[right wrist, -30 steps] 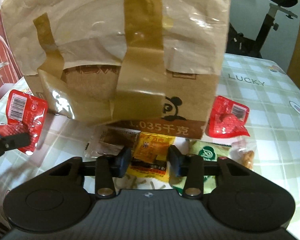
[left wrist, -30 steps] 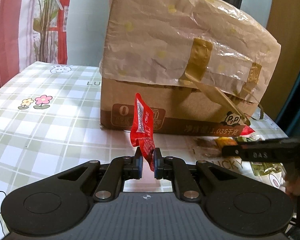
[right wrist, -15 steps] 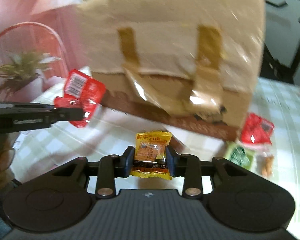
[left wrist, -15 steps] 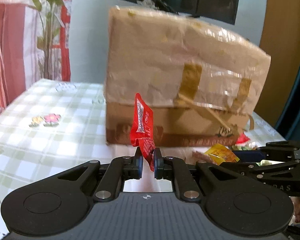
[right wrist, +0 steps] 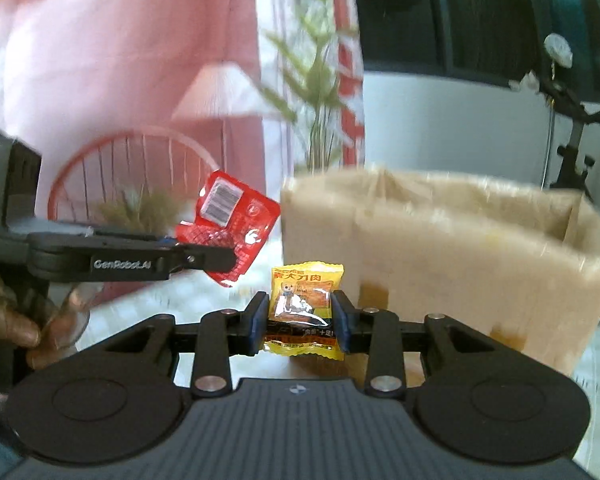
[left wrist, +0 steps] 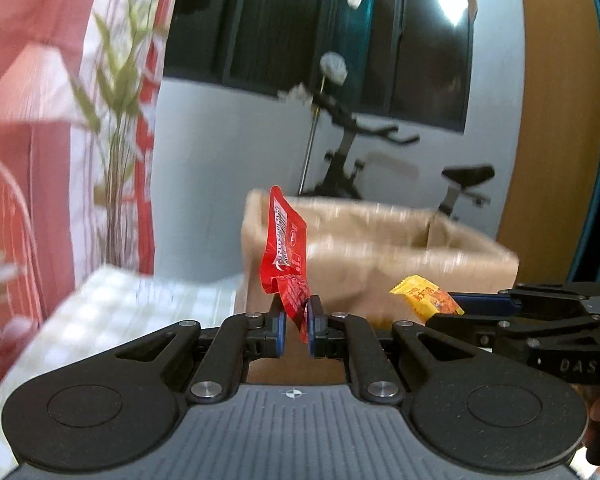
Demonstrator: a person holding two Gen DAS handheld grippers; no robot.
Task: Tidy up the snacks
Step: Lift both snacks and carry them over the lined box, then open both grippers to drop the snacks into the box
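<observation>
My left gripper [left wrist: 296,330] is shut on the lower edge of a red snack packet [left wrist: 284,252], which stands up above its pads. My right gripper [right wrist: 300,322] is shut on a yellow snack packet [right wrist: 306,300], pinched by its two sides. Both are raised near the top rim of an open cardboard box [left wrist: 380,252] lined with brown paper. In the right wrist view the left gripper [right wrist: 220,258] holds the red packet [right wrist: 232,224] left of the box [right wrist: 460,248]. In the left wrist view the right gripper [left wrist: 452,312] holds the yellow packet [left wrist: 424,300] at the right.
A checked tablecloth [left wrist: 112,308] covers the table under the box. A potted plant [left wrist: 116,120] and red-and-white curtain stand behind on the left. An exercise bike [left wrist: 360,160] stands behind the box. A person's hand [right wrist: 16,320] grips the left gripper's handle.
Both grippers have risen with their packets, from table height in front of the box to about its top rim. The right jaws closed on the yellow packet and lifted it off the table.
</observation>
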